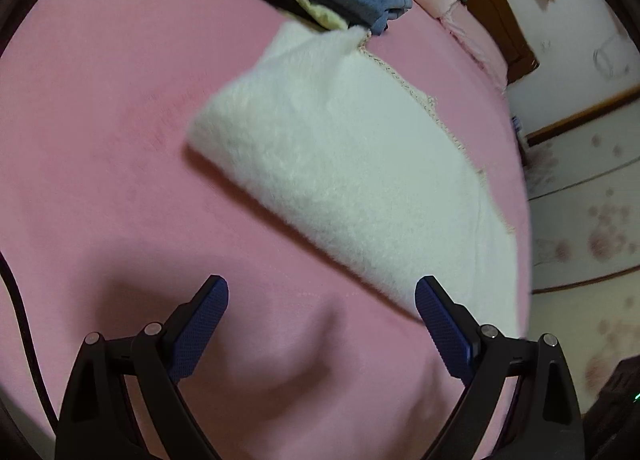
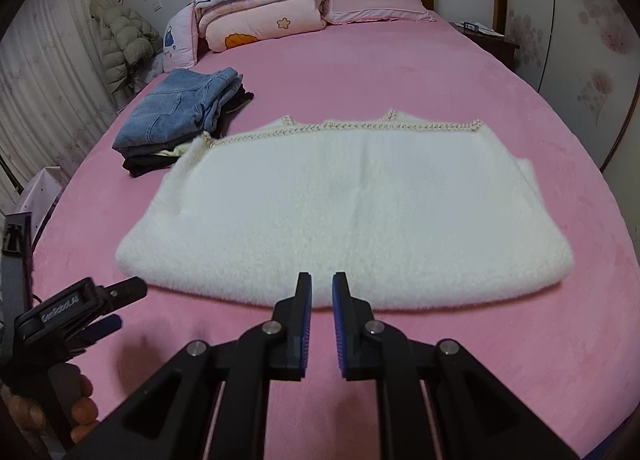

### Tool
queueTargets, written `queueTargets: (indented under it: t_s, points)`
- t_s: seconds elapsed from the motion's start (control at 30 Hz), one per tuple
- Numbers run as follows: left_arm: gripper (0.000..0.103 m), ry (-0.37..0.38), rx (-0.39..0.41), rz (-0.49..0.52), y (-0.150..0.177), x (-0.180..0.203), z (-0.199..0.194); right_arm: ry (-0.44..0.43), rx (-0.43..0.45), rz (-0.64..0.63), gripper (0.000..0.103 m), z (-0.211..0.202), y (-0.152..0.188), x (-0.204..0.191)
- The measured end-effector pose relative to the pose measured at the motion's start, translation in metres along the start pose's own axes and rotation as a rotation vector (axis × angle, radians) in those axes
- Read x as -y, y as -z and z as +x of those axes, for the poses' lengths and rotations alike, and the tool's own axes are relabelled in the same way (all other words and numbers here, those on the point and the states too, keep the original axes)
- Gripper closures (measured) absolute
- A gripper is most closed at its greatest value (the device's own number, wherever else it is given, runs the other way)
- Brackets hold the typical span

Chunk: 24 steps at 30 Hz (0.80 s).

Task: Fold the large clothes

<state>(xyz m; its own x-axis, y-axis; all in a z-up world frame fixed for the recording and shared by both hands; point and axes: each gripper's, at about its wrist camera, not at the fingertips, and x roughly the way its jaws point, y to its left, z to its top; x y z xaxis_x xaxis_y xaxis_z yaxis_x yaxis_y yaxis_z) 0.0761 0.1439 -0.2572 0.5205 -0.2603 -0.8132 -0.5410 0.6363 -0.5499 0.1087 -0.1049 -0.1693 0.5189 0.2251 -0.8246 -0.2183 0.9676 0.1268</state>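
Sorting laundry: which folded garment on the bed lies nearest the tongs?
The white fluffy sweater, spread right before both tongs; the jeans sit farther back atop a stack.

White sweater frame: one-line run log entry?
white sweater: folded flat on pink bed | left gripper: open, empty | right gripper: nearly closed, empty | clothes pile: beside sweater

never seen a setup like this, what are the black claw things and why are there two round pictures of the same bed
No robot here: a person holds a two-finger claw in each hand, and a fisheye camera on each looks along its fingers. One picture is from the left claw, fingers wide apart; the other from the right claw, fingers nearly together with a small gap. Neither holds anything. On the pink bed lies a folded fluffy white garment. Beside it is a stack of folded clothes topped with jeans. Bedding is piled by the headboard.
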Motion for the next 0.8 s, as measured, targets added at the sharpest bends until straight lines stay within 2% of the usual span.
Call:
queueTargets:
  t_s: [0.1, 0.17, 0.33, 0.47, 0.53, 0.6, 0.63, 0.67, 0.7, 0.73, 0.77, 0.8]
  points:
    - [0.009, 0.069, 0.005, -0.072, -0.005, -0.021, 0.024, 0.0, -0.004, -0.01, 0.093, 0.009, 0.009, -0.006]
    - [0.009, 0.106, 0.046, -0.09, -0.012, -0.031, 0.036, 0.001, -0.009, -0.021, 0.093, 0.016, 0.014, -0.009]
    - [0.009, 0.143, 0.139, -0.014, -0.033, -0.026, 0.05, 0.003, -0.002, -0.047, 0.093, 0.031, 0.019, -0.014]
    - [0.009, 0.167, 0.182, 0.01, -0.054, -0.023, 0.056, 0.013, 0.011, -0.041, 0.093, 0.04, 0.017, -0.011]
    - [0.009, 0.187, 0.192, -0.022, -0.065, -0.023, 0.061, 0.022, 0.027, -0.038, 0.093, 0.044, 0.013, -0.008]
    - [0.012, 0.213, 0.202, -0.095, -0.072, -0.029, 0.062, 0.036, 0.04, -0.042, 0.093, 0.047, 0.009, -0.005]
    - [0.019, 0.224, 0.207, -0.127, -0.074, -0.031, 0.062, 0.046, 0.048, -0.048, 0.093, 0.049, 0.006, -0.004]
    - [0.033, 0.225, 0.209, -0.155, -0.078, -0.032, 0.064, 0.053, 0.053, -0.056, 0.093, 0.051, 0.003, -0.003]
    - [0.042, 0.208, 0.205, -0.172, -0.079, -0.033, 0.064, 0.055, 0.057, -0.061, 0.093, 0.053, 0.001, -0.002]
    - [0.064, 0.166, 0.197, -0.172, -0.079, -0.034, 0.064, 0.057, 0.062, -0.067, 0.093, 0.055, -0.003, -0.001]
    - [0.075, 0.141, 0.195, -0.166, -0.079, -0.035, 0.063, 0.058, 0.072, -0.074, 0.093, 0.057, -0.007, 0.0]
    - [0.078, 0.138, 0.189, -0.144, -0.078, -0.034, 0.061, 0.059, 0.08, -0.081, 0.093, 0.059, -0.01, 0.0]
